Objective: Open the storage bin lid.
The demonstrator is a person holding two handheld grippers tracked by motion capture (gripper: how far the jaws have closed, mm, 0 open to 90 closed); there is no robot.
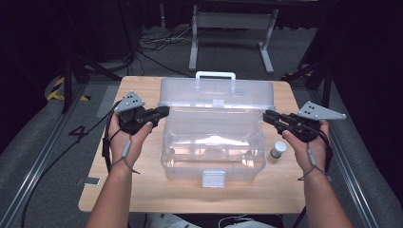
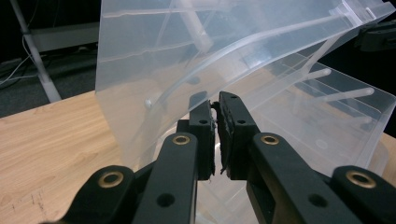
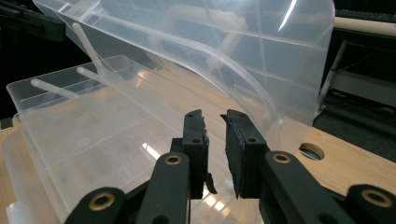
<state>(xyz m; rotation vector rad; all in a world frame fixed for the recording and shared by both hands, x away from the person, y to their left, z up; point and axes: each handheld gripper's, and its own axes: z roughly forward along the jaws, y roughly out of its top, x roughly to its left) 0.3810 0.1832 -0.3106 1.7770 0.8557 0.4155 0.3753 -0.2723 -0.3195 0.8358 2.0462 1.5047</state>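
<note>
With the clear box (image 1: 213, 152) mid-table and its lid (image 1: 217, 92) tipped up, we judge the lid is being handled: left tool (image 1: 164, 111) nearly together, right tool (image 1: 267, 115) slightly apart (neither visibly clamps it), so next comes a firm pinch.

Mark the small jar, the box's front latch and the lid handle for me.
small jar (image 1: 278, 149), high view, on its white cap.
front latch (image 1: 213, 178), high view, middle of the flap.
lid handle (image 1: 215, 75), high view, middle of its top bar.

Overhead light on table (image 1: 142, 190); dark surround; glare on box (image 1: 214, 142).
</note>
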